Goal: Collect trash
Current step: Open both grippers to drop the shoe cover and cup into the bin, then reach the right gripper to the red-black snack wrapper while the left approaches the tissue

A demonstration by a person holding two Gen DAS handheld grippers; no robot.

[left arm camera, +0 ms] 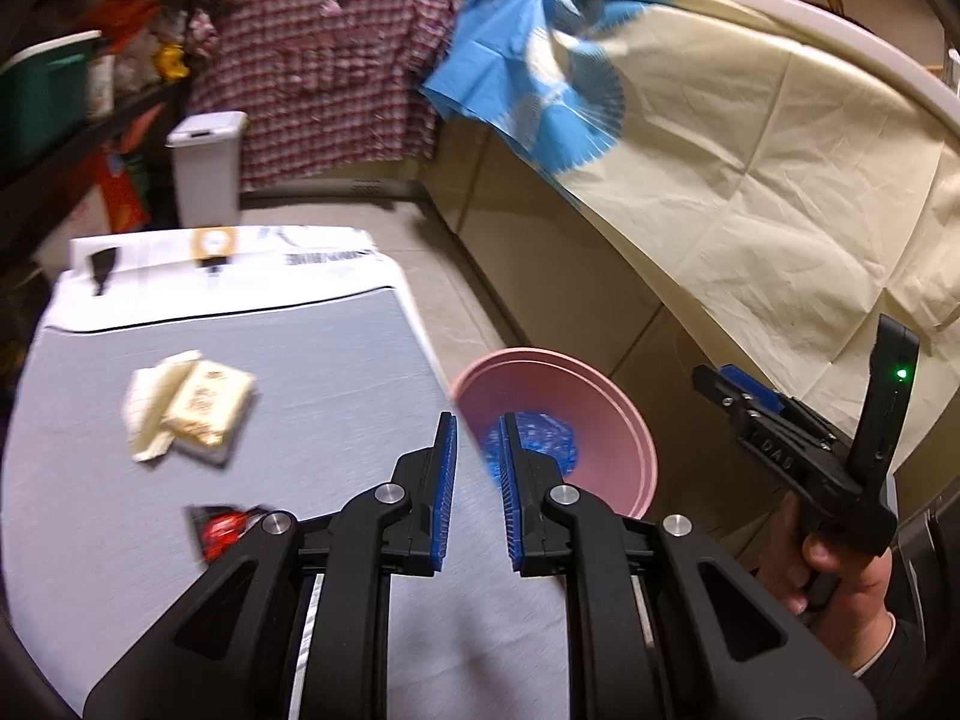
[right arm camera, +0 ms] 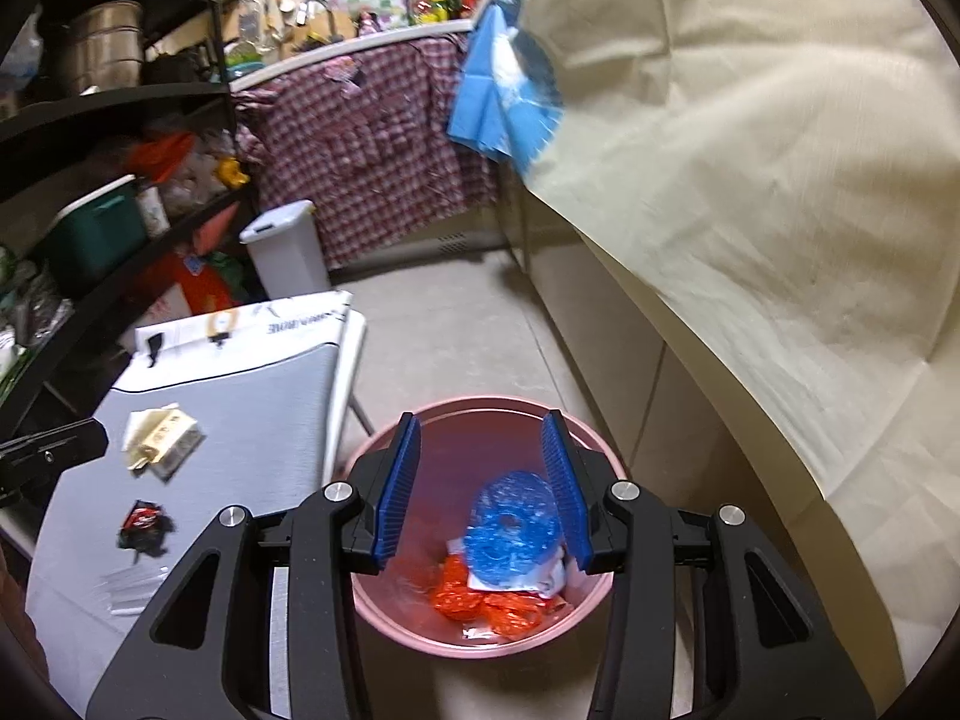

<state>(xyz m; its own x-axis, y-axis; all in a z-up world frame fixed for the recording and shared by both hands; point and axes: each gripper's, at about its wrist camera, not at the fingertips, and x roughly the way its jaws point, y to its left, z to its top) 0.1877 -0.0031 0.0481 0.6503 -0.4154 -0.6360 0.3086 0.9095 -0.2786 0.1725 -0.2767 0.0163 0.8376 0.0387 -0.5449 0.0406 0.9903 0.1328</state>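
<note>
My left gripper [left arm camera: 478,420] hangs over the right edge of the grey table [left arm camera: 300,360], its blue pads a narrow gap apart with nothing between them. On the table lie a cream packet [left arm camera: 192,405] and a black-and-red wrapper [left arm camera: 219,531]. My right gripper [right arm camera: 481,417] is open and empty above the pink bin [right arm camera: 384,600]. In the bin a crinkled blue plastic piece [right arm camera: 510,534] rests on orange wrappers [right arm camera: 480,606]. The right wrist view also shows the cream packet [right arm camera: 159,435], the black-and-red wrapper [right arm camera: 144,531] and a clear plastic scrap [right arm camera: 129,591].
The pink bin [left arm camera: 600,420] stands on the floor between the table and a counter draped in cream cloth [right arm camera: 750,240]. A white lidded bin [right arm camera: 288,252] stands beyond the table. Cluttered black shelves [right arm camera: 90,120] line the left. A white printed bag [left arm camera: 240,264] covers the table's far end.
</note>
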